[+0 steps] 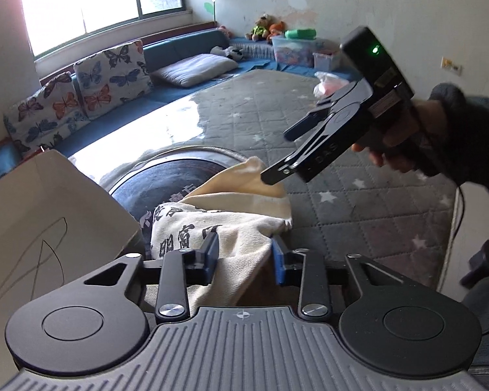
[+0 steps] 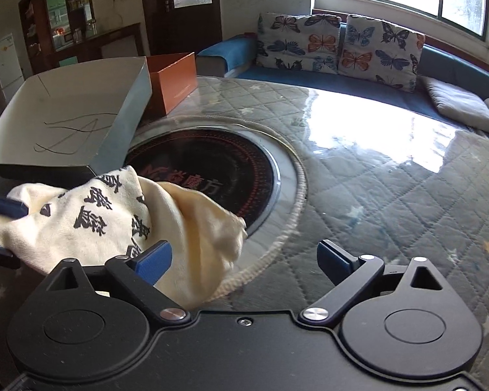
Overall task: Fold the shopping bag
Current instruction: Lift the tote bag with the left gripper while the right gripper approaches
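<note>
A cream cloth shopping bag [image 1: 234, 224] with black printed characters is bunched up, held over the table near the round black hob. My left gripper [image 1: 244, 254] is shut on a thick fold of the bag, its blue pads pressed into the cloth. The bag also shows in the right wrist view [image 2: 114, 218], at the left. My right gripper [image 2: 244, 257] is open and empty, its left pad close beside the bag's loose end. In the left wrist view the right gripper [image 1: 277, 153] hovers above the far end of the bag.
A round table with a grey quilted cover [image 2: 391, 195] and a black round hob [image 2: 212, 176] in its middle. A white open box [image 2: 65, 127] and an orange box [image 2: 172, 81] stand at the table's left. A sofa with butterfly cushions [image 2: 339, 45] lies beyond.
</note>
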`<state>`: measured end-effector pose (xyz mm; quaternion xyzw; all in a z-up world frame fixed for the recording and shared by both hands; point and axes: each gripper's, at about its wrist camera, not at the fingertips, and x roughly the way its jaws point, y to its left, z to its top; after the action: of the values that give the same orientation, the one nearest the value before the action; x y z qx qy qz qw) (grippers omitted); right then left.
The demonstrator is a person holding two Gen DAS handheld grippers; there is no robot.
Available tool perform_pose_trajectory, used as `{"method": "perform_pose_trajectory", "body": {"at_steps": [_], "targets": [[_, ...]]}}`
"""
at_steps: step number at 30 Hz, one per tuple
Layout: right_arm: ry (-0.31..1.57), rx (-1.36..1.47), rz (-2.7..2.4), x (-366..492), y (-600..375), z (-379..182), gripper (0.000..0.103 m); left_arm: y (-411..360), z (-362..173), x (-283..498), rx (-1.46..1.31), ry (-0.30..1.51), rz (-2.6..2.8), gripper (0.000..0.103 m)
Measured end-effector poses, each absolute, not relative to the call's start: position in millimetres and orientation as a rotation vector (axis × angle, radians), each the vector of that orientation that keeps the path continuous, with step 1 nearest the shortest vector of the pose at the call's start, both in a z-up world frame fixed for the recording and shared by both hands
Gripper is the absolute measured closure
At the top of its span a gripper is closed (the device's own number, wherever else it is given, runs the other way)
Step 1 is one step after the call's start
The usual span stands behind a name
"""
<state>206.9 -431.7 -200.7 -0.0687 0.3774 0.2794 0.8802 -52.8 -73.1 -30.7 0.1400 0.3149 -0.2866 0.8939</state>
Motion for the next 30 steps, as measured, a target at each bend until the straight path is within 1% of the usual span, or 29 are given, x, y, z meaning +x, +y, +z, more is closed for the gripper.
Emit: {"method": "perform_pose_trajectory", "body": {"at_steps": [3,5,8,10,15,17,18,22,25,30], "targets": [[0.799,-0.140,0.593,209,-428,-203,0.012,-70,-27,-53,0.264,0.657,-0.605,0.071],[0.812,-0.142,0.604,210,-424,-206,0.021,-67,-29,-54,0.243,0.657,-0.613,0.071],[0.835,-0.140,0.614,213,-418,-211,0.028,-65,-29,-57,0.239,0.654,-0.617,0.072],[0.848,-0.142,0.615,215,-415,-215,0.037,-65,-28,-59,0.241,0.654,-0.621,0.072],[0.870,-0.126,0.639,217,-411,-219,0.053,-69,-27,-58,0.262,0.647,-0.619,0.070],[0.860,-0.153,0.627,214,-407,-218,0.067,-70,-26,-57,0.260,0.644,-0.617,0.070],[0.855,-0.167,0.621,213,-407,-218,0.070,-71,-26,-57,0.260,0.642,-0.616,0.070],[0.837,-0.196,0.612,205,-410,-216,0.074,-68,-28,-56,0.257,0.640,-0.615,0.070],[0.798,-0.225,0.586,199,-417,-208,0.074,-71,-25,-53,0.248,0.625,-0.617,0.072],[0.742,-0.270,0.536,194,-432,-192,0.074,-76,-17,-48,0.229,0.594,-0.619,0.077]]}}
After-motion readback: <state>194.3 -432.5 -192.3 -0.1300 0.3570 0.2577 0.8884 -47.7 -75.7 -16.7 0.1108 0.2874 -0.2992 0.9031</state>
